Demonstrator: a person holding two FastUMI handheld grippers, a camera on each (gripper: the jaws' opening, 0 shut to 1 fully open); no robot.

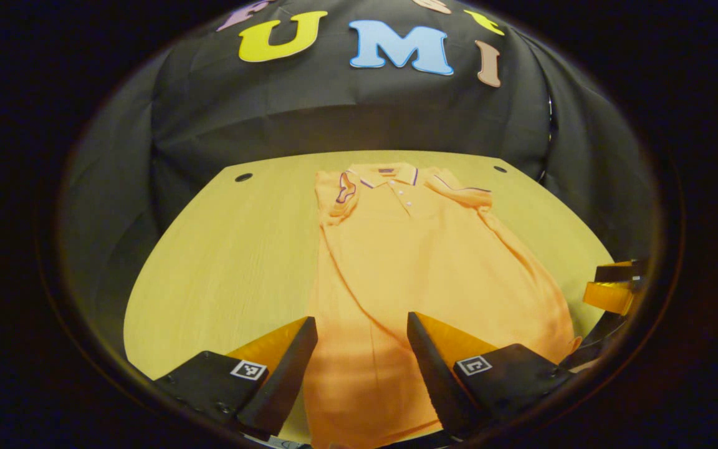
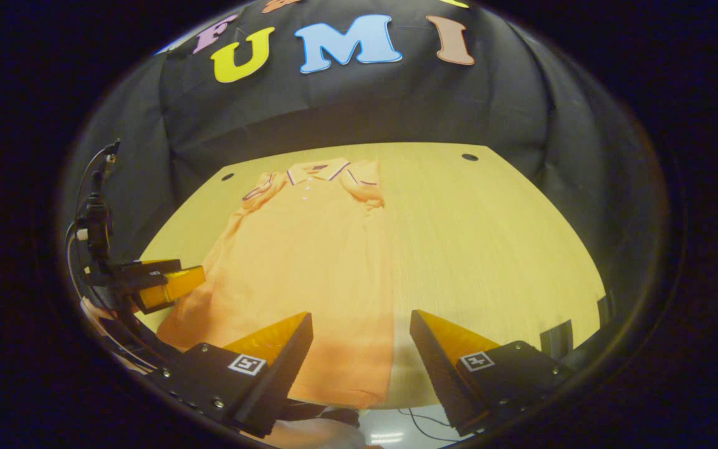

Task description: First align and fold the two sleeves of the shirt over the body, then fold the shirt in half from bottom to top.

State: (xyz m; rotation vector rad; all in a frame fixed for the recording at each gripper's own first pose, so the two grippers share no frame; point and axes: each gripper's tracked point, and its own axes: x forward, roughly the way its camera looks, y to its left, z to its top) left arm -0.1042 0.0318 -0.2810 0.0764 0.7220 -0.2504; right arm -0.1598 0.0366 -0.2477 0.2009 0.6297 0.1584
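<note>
Wooden table (image 1: pixel 222 249) bears flat orange shirt (image 1: pixel 409 262); left gripper (image 1: pixel 362 349), right gripper (image 2: pixel 362 346) fingers wide apart, empty.

Ahead of my left tool (image 1: pixel 362 340), the shirt (image 1: pixel 421 268) is soft, matt knit cloth, lightly creased. Under it the worktop (image 1: pixel 234 262) looks like smooth pale wood laminate with fine grain and low sheen. Behind it hangs a matt, wrinkled cloth wall (image 1: pixel 346 106).

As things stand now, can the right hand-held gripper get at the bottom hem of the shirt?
Probably yes. The right hand-held gripper is open and hangs just above the shirt's bottom hem at the near table edge, with nothing between them. The left hand-held gripper stays off to the side.
</note>
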